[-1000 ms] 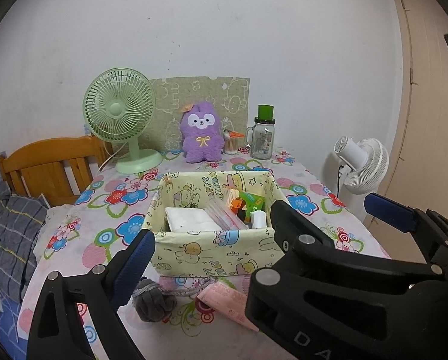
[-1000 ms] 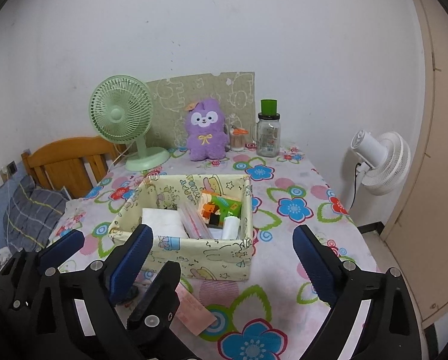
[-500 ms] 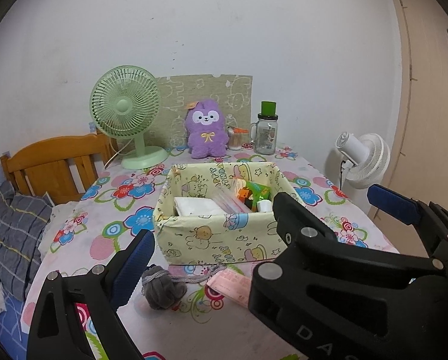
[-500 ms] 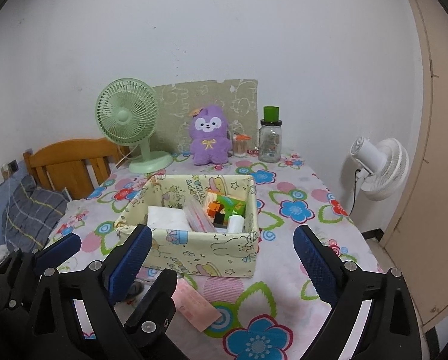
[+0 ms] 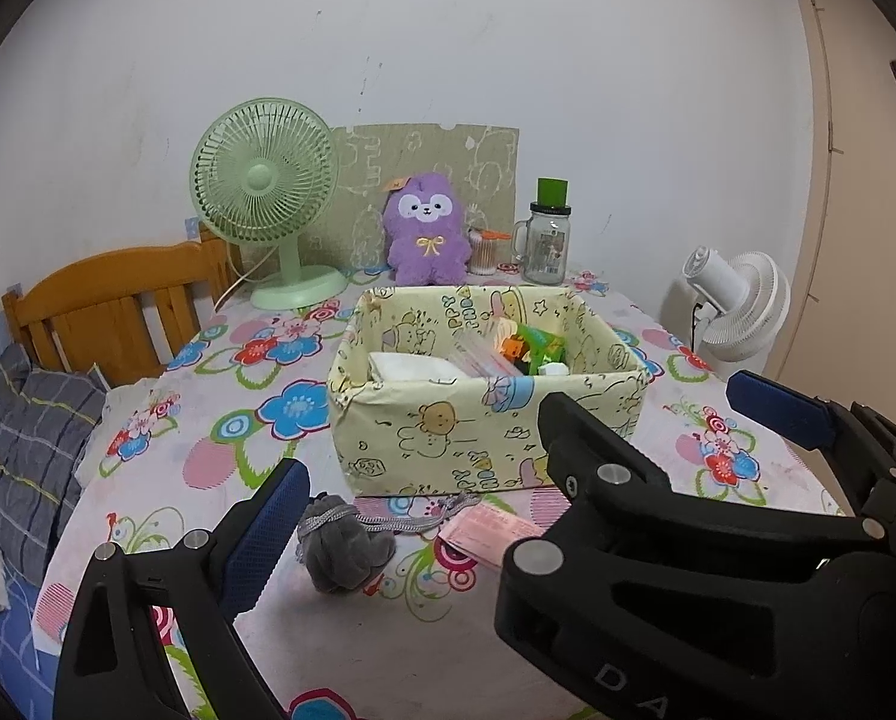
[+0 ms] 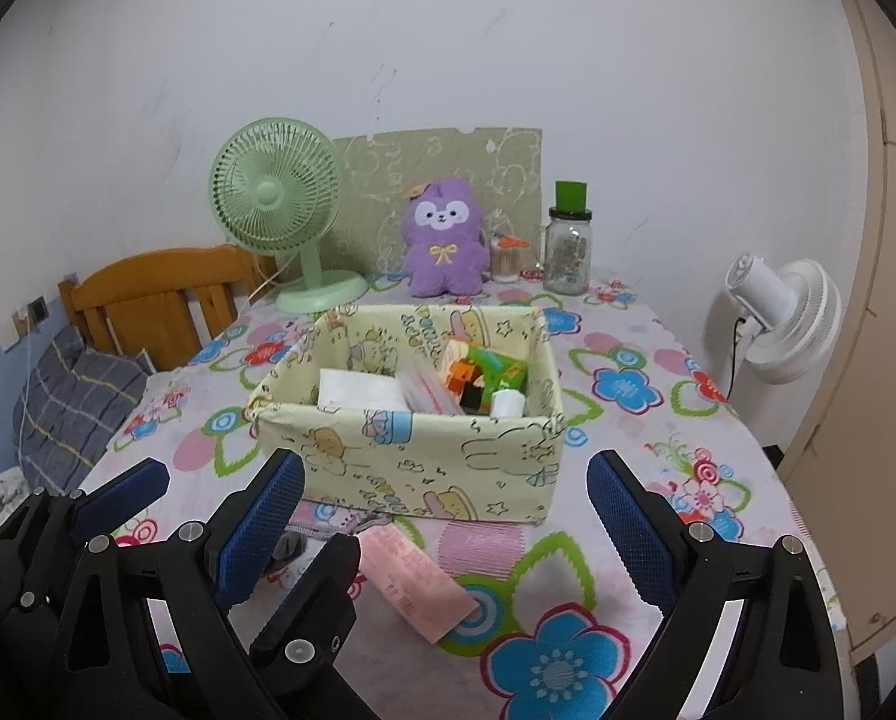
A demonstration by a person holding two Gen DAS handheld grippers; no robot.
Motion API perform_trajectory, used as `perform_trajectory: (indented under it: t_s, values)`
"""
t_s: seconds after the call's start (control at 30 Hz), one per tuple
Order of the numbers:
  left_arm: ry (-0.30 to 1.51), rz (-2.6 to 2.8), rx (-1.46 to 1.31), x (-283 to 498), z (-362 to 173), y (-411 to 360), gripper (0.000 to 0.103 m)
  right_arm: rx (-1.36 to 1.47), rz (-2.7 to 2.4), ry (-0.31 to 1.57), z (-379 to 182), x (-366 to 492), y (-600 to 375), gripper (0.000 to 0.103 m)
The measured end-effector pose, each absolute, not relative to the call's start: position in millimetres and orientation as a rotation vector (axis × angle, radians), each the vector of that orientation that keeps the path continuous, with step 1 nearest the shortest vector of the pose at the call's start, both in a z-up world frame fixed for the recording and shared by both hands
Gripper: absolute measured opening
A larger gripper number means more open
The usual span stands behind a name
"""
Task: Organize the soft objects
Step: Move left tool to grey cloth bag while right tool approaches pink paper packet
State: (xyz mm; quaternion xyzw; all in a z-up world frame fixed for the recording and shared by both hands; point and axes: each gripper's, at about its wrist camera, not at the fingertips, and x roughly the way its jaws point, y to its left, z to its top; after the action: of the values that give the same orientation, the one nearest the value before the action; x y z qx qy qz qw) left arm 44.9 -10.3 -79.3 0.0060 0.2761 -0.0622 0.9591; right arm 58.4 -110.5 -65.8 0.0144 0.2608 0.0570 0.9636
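Desk (image 5: 219,468): covered with a floral-print cloth; wooden headboard (image 5: 111,300) and grey plaid pillow (image 5: 21,450) just beside its left edge

Fabric bin (image 5: 484,420): pale yellow, cartoon print, open top, standing mid-desk. Contents: folded white item (image 5: 411,367) at left, clear packet (image 5: 484,357) in the middle, orange and green toy pieces (image 5: 535,348) and a small white cylinder (image 6: 506,403) at right

Grey drawstring pouch (image 5: 339,546): soft, bunched into a ball, lying on the desk just in front of the bin's near-left corner; its cord (image 5: 417,516) trails right along the base of the bin

Pink flat packet (image 6: 414,582): lying on the desk in front of the bin, right of the pouch, near the cord's end

Purple plush (image 5: 426,231): upright at the back of the desk, against a patterned green board (image 5: 490,162)

Green desk fan (image 5: 264,192): back left, left of the plush

Glass jar with green lid (image 5: 548,234): back right, right of the plush; a small container with an orange top (image 5: 487,246) between the two

White fan (image 5: 736,300): beyond the desk's right edge

Left tool (image 5: 508,450): jaws wide apart, holding nothing, above the near edge of the desk; its left finger (image 5: 267,534) is just beside the pouch, contact not discernible

Right tool (image 6: 441,528): jaws wide apart, empty, above the pink packet and facing the bin
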Motion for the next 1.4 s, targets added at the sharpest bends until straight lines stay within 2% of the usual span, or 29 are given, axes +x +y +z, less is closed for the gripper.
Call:
perform_trajectory:
  t_s: [1.4]
  values:
    - [0.756,-0.093,0.025,78.0,-166.0,16.8,0.094,-0.011,0.188,0.743,-164.5,112.4,-80.8,0.096]
